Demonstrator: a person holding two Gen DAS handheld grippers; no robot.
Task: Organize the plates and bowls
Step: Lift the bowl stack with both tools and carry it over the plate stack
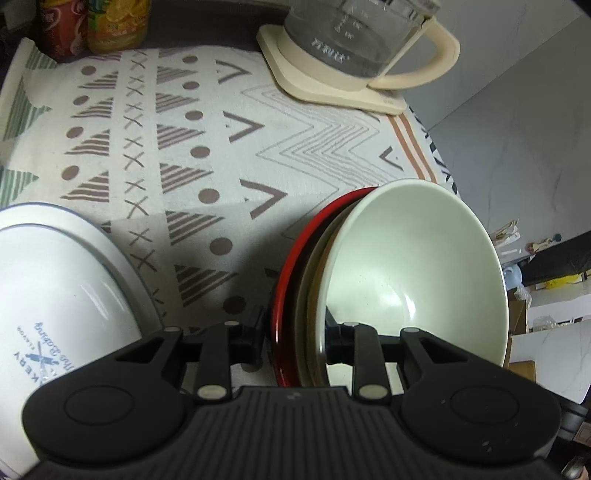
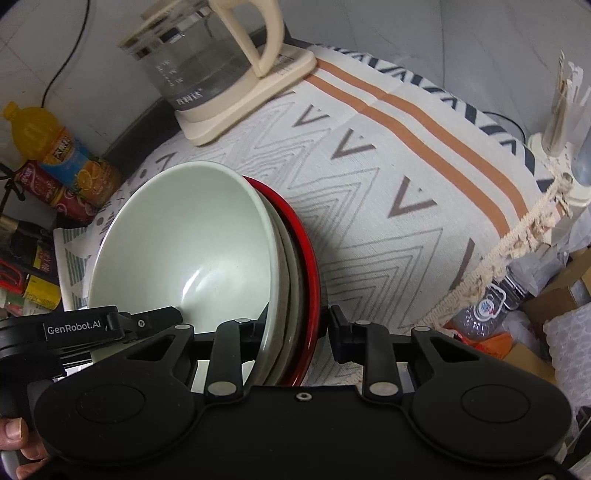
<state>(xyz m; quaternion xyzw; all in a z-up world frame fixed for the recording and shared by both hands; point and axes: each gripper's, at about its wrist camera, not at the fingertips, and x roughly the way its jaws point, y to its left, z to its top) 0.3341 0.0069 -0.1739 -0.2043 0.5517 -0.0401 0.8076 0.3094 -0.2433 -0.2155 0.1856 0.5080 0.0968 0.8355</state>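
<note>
A stack of a pale green bowl (image 1: 413,266), a beige plate (image 1: 312,295) and a red plate (image 1: 286,280) is held tilted above the patterned tablecloth. My left gripper (image 1: 295,341) is shut on the stack's rim from one side. My right gripper (image 2: 295,328) is shut on the opposite rim; the green bowl (image 2: 184,251) and red plate (image 2: 308,266) show there too. The left gripper also shows in the right wrist view (image 2: 140,323). A white dish with blue print (image 1: 55,295) lies at the left.
A glass kettle on a cream base (image 1: 354,48) (image 2: 207,70) stands at the back of the table. Drink bottles (image 1: 92,26) (image 2: 62,158) stand at the far corner. The table's fringed edge (image 2: 517,240) is at the right, with boxes and clutter below.
</note>
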